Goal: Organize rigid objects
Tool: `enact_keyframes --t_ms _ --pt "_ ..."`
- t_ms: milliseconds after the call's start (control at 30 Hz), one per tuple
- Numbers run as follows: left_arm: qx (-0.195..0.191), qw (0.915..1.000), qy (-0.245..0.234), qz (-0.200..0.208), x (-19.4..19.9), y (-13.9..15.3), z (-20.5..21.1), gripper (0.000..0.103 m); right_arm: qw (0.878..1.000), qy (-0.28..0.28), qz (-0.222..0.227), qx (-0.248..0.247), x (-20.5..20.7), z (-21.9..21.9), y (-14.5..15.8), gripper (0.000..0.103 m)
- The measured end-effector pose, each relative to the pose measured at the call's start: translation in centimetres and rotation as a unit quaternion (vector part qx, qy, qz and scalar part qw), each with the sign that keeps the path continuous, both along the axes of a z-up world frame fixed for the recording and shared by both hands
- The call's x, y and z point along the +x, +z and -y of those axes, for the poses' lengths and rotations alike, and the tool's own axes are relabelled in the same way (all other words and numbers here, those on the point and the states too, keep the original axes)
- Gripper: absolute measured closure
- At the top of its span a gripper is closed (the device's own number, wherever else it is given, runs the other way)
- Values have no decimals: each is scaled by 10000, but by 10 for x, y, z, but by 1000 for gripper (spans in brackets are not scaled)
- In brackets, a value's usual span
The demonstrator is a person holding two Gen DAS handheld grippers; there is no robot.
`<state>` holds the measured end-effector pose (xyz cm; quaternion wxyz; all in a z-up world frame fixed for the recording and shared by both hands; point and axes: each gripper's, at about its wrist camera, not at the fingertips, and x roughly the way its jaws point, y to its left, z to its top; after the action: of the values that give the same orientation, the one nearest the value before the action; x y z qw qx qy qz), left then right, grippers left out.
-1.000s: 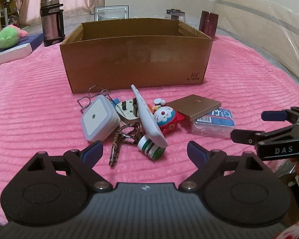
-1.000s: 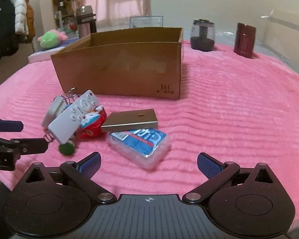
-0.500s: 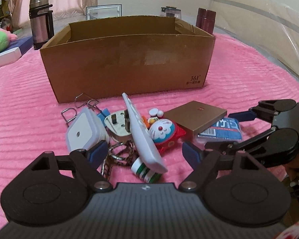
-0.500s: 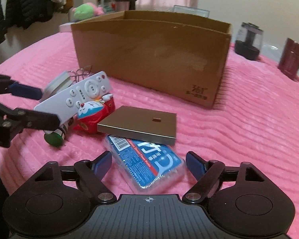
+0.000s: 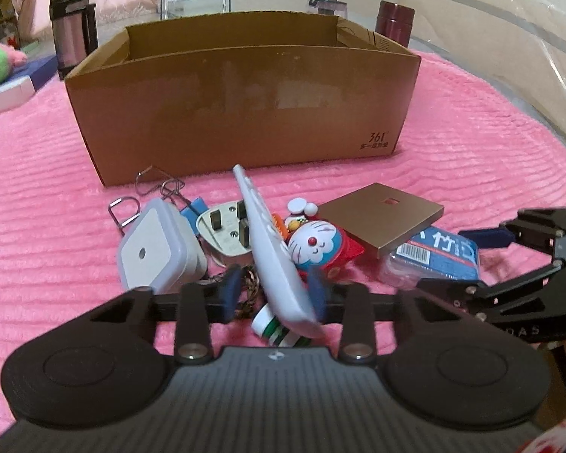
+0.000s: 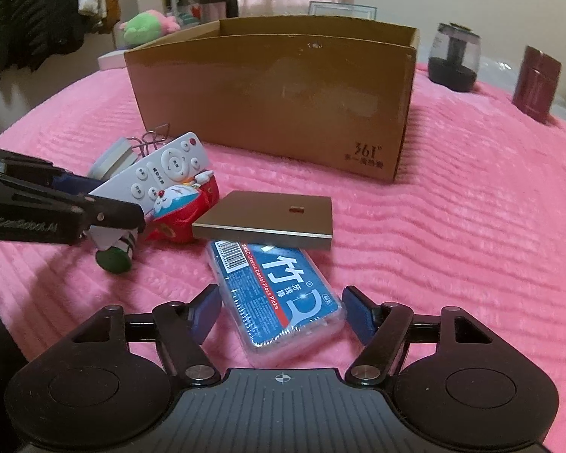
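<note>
A: Since a second ago both grippers have come forward and down into the pile, and their wide-open jaws have narrowed.

B: Start with the big things?

A: The pink blanket (image 5: 452,143) covers everything. On it sits the open cardboard box (image 5: 245,113), just behind the clutter.

B: And the clutter?

A: A flat gold box (image 6: 271,219) lies with one edge over the blue dental floss pack (image 6: 279,294). The white remote (image 5: 271,253) stands tilted on edge, leaning against the Doraemon toy (image 5: 317,245). Left of it are a white square adapter (image 5: 154,253) and a white three-pin plug (image 5: 226,234), with wire binder clips (image 5: 158,192) behind. A small green-and-white roll (image 5: 275,330) lies under the remote's near end.

B: The grippers?

A: The left gripper (image 5: 273,296) is closing around the remote's lower end, which is between its blue pads; I cannot tell if they press it. The right gripper (image 6: 281,313) is closing too, its pads either side of the floss pack, not touching.
</note>
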<state>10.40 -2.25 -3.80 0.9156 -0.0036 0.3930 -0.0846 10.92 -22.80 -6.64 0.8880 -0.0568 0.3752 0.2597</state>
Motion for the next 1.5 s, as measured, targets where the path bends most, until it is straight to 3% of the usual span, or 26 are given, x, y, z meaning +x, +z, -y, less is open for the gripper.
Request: enact_keyframes --t_ms 133,300,467,567,900,1267,1500 --pt "-353 9993 89 -68 -4 2 -18 81 9999 -79 -49 76 -11 -1 0 36" --pt "-1250 9913 333 -225 -12 4 -55 83 9995 -193 -131 193 -22 -2 3 36" --pt "-1400 9896 278 -179 -23 3 -71 83 9992 -312 -166 194 -30 -6 1 36" --pt "-1238 9921 133 -118 -27 3 -68 82 9993 -330 -118 135 -33 -9 0 36" --pt "-156 9992 -329 142 -11 -2 -30 78 9992 -375 -98 72 -32 -13 -2 36" --pt "171 9965 -812 -67 14 -12 -13 78 9991 -369 -175 73 -27 -15 -7 35" --pt "250 9943 -989 -316 26 -13 -4 87 9991 -373 -211 34 -25 -18 -9 35"
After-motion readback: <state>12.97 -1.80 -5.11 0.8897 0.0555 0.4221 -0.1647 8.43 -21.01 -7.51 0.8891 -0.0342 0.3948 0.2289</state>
